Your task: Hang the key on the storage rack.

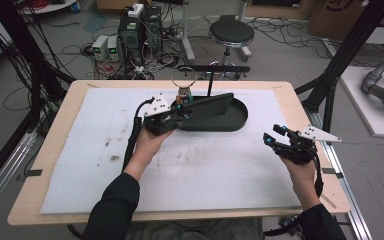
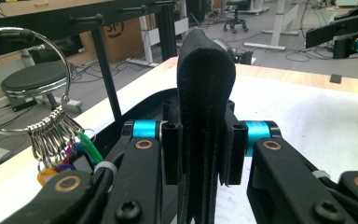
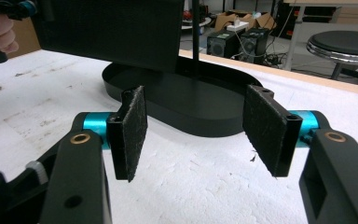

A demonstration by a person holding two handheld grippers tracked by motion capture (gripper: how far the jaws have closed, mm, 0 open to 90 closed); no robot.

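My left gripper (image 1: pixel 182 112) is shut on a flat black leather wallet (image 1: pixel 207 105), holding it on edge over the left end of a black oval tray (image 1: pixel 237 122). In the left gripper view the wallet (image 2: pixel 205 88) stands upright, pinched between both pads. Beside it a large key ring (image 1: pixel 184 79) with several keys (image 2: pixel 56 140) hangs from the tray's black stand (image 1: pixel 210 82). My right gripper (image 1: pixel 271 132) hovers over the mat to the right of the tray. Its jaws (image 3: pixel 196 135) stand open with nothing between them, facing the tray (image 3: pixel 191 105) and the wallet (image 3: pixel 112 32).
A white foam mat (image 1: pixel 180 170) covers the wooden table (image 1: pixel 60 125). A black stool (image 1: pixel 231 34), computers and cables stand on the floor beyond the far edge. Black frame posts (image 1: pixel 347 45) rise at both sides of the table.
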